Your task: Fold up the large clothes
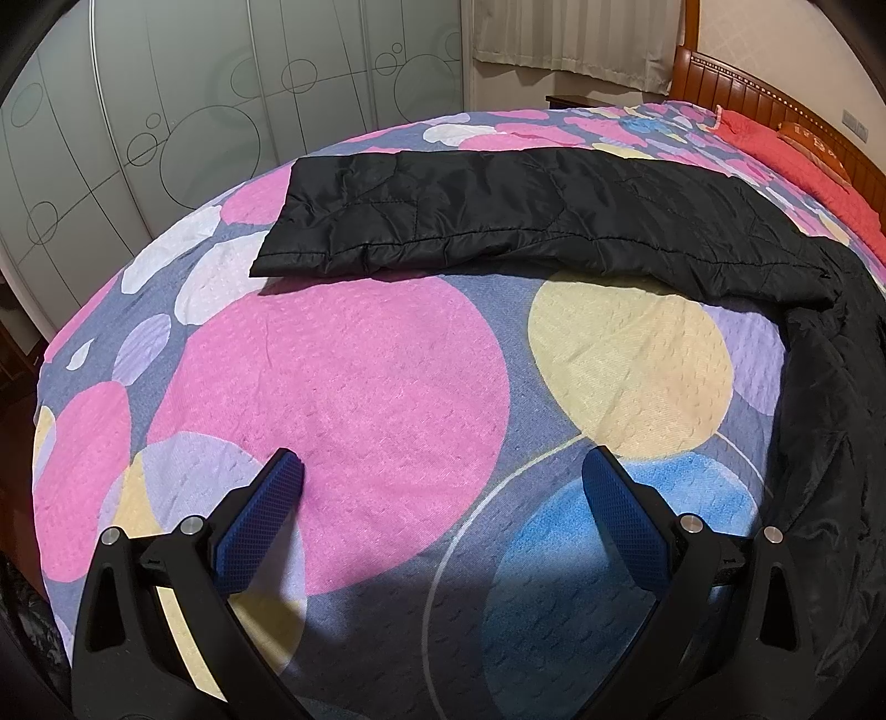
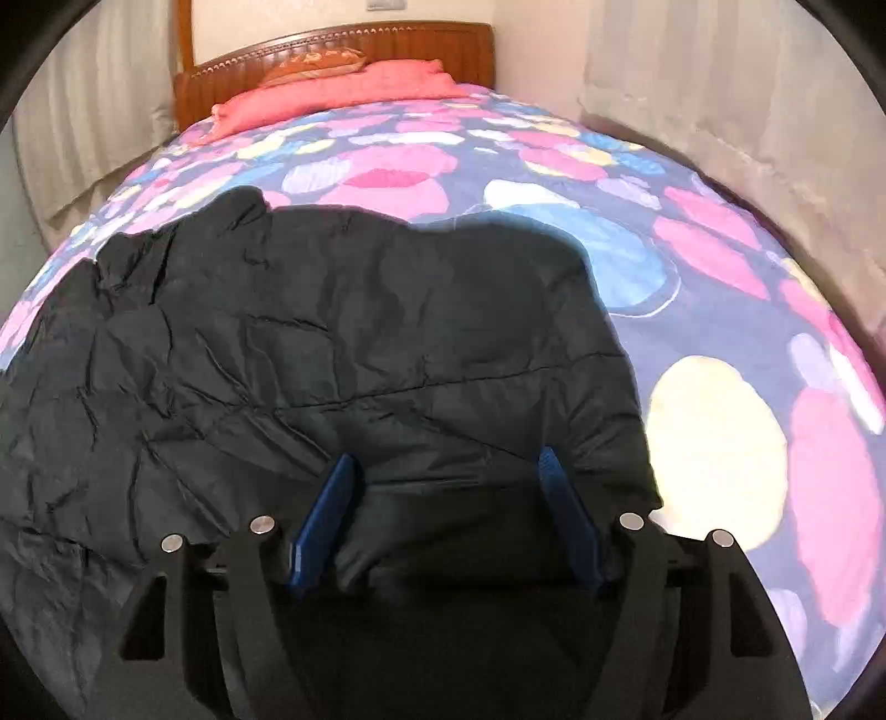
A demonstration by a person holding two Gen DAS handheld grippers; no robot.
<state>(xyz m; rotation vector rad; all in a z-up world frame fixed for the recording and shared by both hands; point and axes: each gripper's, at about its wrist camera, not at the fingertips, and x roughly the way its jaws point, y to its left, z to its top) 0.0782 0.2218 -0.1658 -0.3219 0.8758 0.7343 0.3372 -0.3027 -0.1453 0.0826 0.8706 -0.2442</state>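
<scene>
A black quilted jacket (image 1: 470, 216) lies on the bed, one long sleeve stretched flat to the left and its body bunched at the right edge of the left wrist view. My left gripper (image 1: 443, 462) hovers open over the bare bedspread, short of the sleeve, with nothing between its blue pads. In the right wrist view the jacket (image 2: 332, 332) fills the left and middle, wrinkled. My right gripper (image 2: 446, 462) sits low over the jacket's near edge. Its jaws stand apart with a fold of black fabric lying between the pads, which do not press on it.
A bedspread (image 1: 360, 376) with large pink, yellow and blue circles covers the whole bed. A red pillow (image 2: 343, 91) lies at the wooden headboard (image 2: 332, 50). Frosted wardrobe doors (image 1: 166, 111) stand beyond the bed's left side, and a curtain (image 2: 747, 138) hangs along the right.
</scene>
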